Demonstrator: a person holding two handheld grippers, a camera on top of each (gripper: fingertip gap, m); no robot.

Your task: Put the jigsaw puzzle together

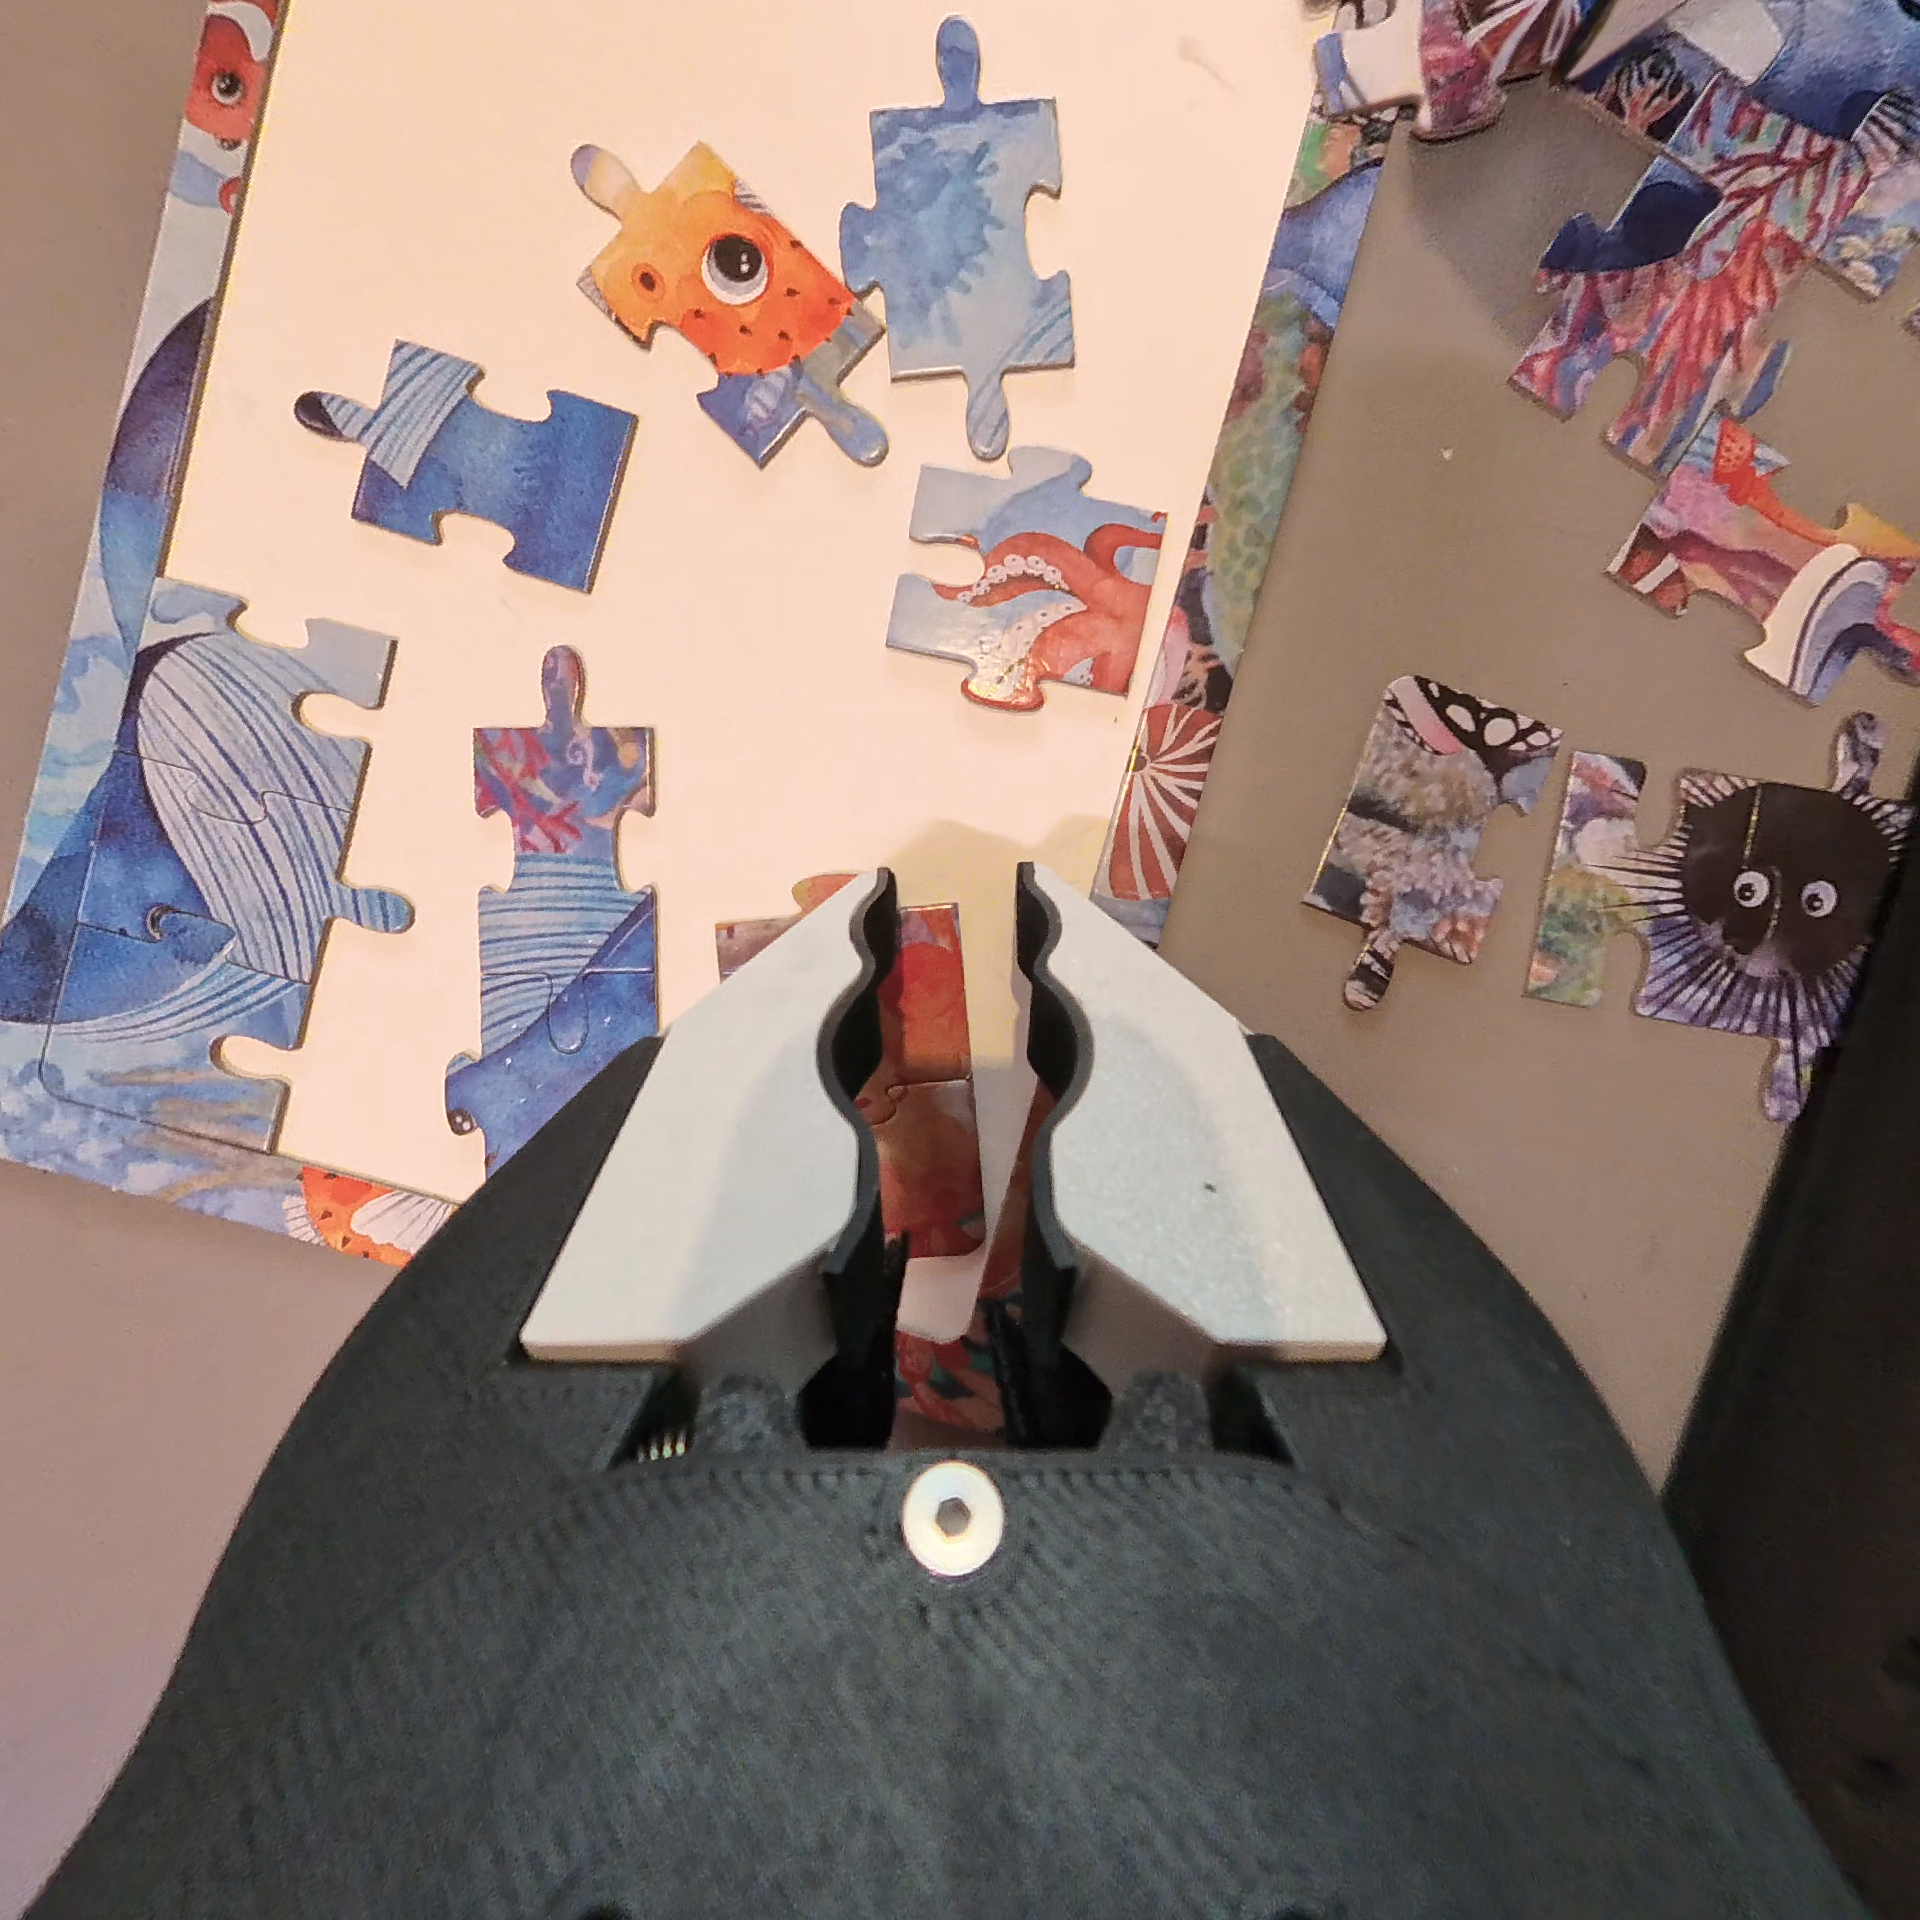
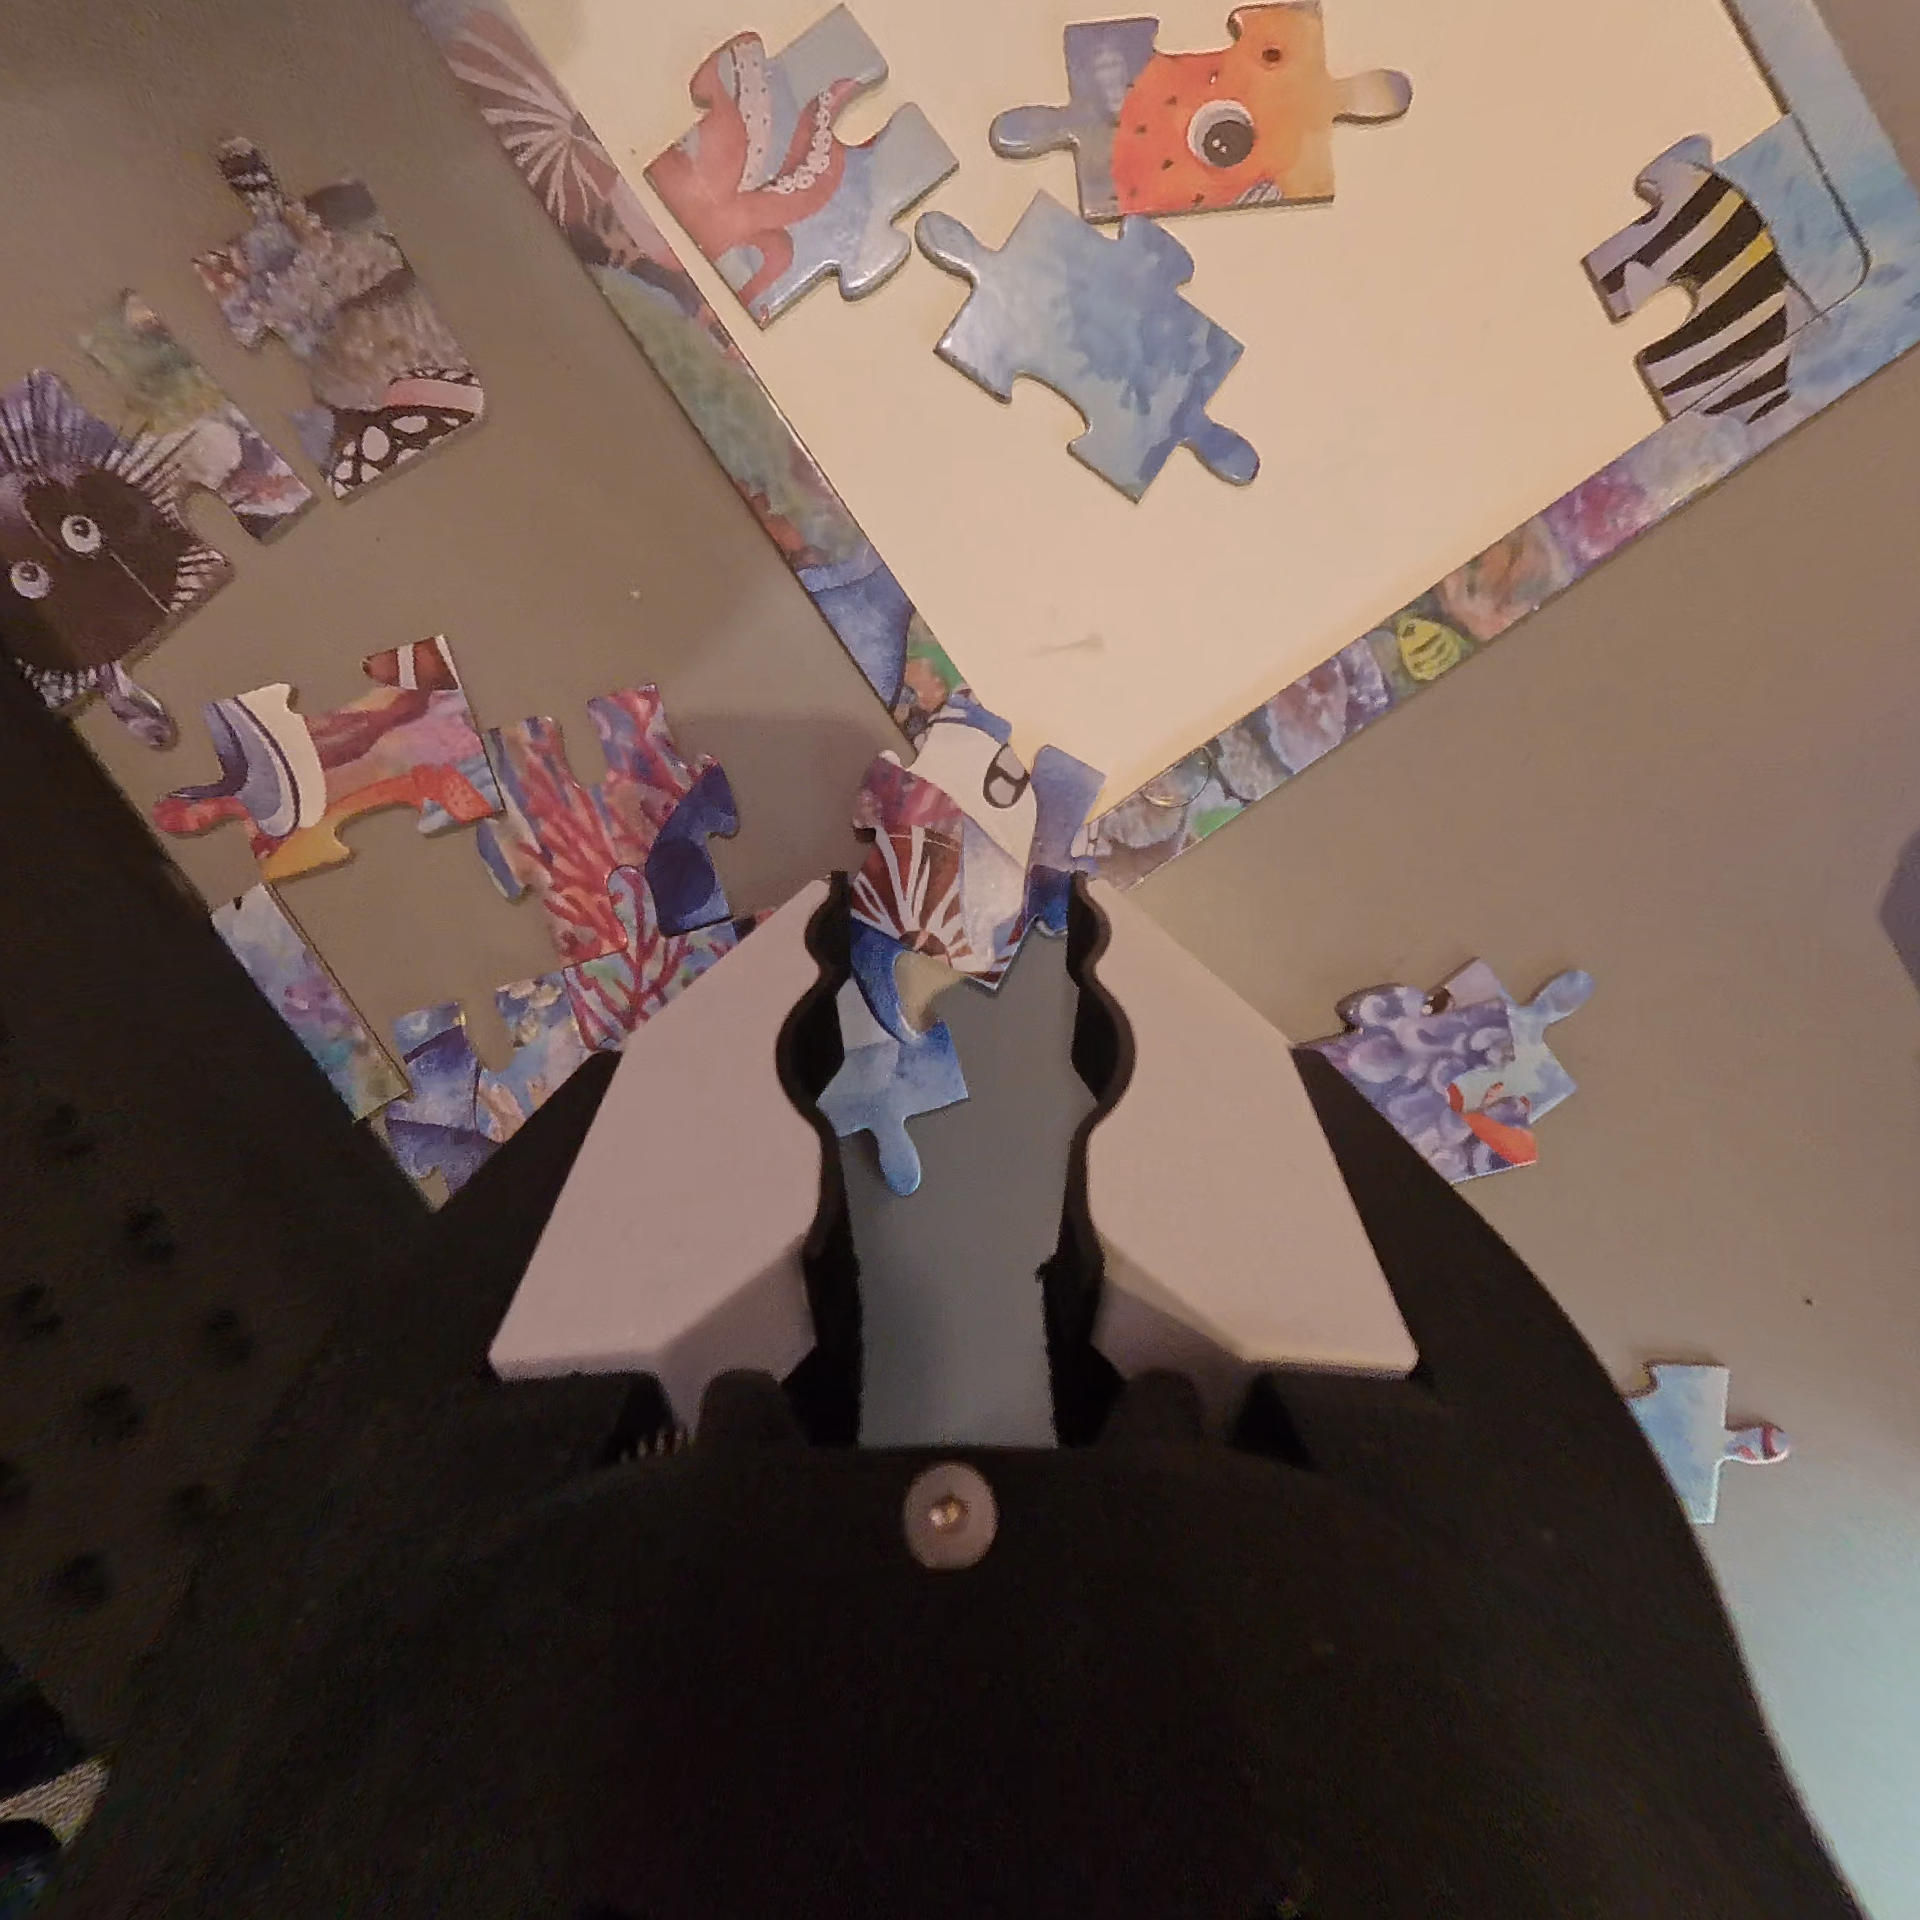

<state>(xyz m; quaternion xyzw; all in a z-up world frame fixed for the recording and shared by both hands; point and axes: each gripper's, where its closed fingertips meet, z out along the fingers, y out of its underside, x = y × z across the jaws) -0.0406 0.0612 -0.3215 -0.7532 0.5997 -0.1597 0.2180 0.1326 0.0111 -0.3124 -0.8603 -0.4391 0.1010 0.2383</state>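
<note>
My landmark is the puzzle tray, a cream board with a printed sea border, mostly bare. A few pieces sit fitted at its whale corner; loose ones lie across its bare middle, among them the orange fish piece, a pale blue piece touching it, and an octopus piece. More pieces lie off the tray on the grey table, including the black urchin piece. I judge every piece light, thin, stiff card with a glossy face: easily bent at the tabs, liable to slide, best pinched across the body at its edges. My left gripper hangs over the tray's near edge, jaws narrowly parted above an orange piece; I cannot tell whether it grips. My right gripper sits at the tray's corner, jaws parted around a shell-patterned piece; contact is unclear. The gripper bodies hide the near table, and the tray runs out of frame in both views
</note>
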